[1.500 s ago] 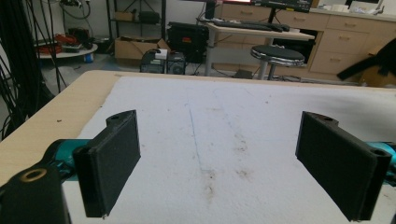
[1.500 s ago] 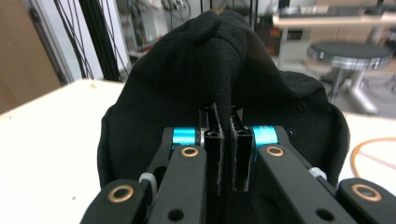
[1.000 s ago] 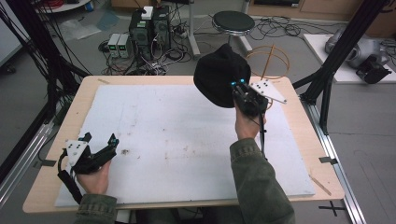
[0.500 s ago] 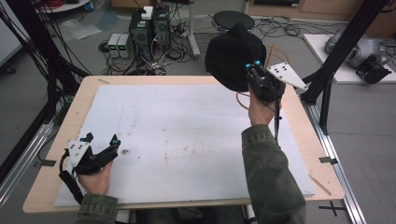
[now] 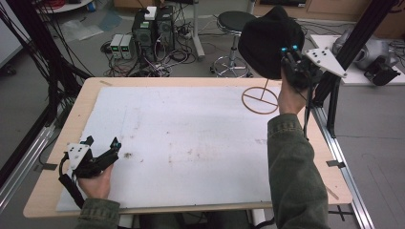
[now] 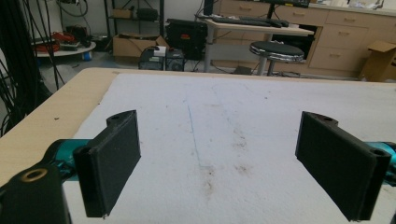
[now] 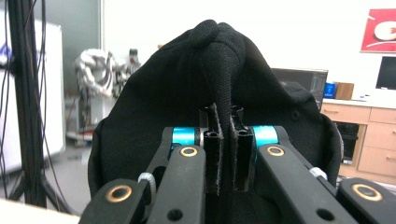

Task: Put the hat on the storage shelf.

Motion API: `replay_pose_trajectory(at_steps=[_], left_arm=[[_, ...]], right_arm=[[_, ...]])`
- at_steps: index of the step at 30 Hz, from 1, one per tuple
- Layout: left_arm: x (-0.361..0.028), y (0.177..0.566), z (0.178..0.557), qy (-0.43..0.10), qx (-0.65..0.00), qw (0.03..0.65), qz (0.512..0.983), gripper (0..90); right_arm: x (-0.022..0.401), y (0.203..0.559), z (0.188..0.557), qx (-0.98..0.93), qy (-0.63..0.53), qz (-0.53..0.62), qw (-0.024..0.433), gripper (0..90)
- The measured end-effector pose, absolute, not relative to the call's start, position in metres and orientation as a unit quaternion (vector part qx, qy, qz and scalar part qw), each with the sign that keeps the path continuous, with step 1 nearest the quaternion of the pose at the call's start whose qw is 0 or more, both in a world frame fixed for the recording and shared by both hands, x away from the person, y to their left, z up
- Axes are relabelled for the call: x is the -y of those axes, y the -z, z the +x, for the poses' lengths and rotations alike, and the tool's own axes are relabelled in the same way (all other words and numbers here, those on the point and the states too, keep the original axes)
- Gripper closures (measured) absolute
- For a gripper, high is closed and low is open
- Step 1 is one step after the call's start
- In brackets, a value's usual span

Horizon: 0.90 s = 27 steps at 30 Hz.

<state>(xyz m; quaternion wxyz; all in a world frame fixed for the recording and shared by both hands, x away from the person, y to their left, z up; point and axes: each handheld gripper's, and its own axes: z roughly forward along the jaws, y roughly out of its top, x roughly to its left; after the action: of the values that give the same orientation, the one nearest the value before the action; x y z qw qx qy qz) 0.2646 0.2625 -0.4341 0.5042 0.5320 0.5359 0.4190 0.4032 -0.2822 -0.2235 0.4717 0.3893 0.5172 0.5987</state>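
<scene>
Above the worktop's [image 5: 57, 143] far right corner, the right tool [image 5: 289, 56] is clamped on a fold of a black cap [image 5: 267, 40], near a wire ring stand [image 5: 260, 99]. Left tool [image 5: 102, 152] rests near-left, jaws apart.

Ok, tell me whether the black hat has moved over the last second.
Yes. The black hat, clamped in the right gripper, has gone up and to the right: it hid the wooden ring stand before and now hangs beyond the table's far right corner.
</scene>
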Motion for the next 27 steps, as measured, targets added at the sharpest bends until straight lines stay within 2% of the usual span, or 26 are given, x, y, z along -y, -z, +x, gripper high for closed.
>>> replay_pose_trajectory(at_steps=[13, 27], left_arm=[[-0.263, 0.434, 0.263, -0.422, -0.533, 0.499, 0.538, 14.2], [-0.263, 0.432, 0.263, -0.422, -0.531, 0.503, 0.536, 14.2]], right_arm=[[0.324, 0.23, 0.442, -0.494, -0.587, 0.434, 0.472, 87.2], [0.338, 0.25, 0.473, -0.489, -0.573, 0.482, 0.448, 87.2]])
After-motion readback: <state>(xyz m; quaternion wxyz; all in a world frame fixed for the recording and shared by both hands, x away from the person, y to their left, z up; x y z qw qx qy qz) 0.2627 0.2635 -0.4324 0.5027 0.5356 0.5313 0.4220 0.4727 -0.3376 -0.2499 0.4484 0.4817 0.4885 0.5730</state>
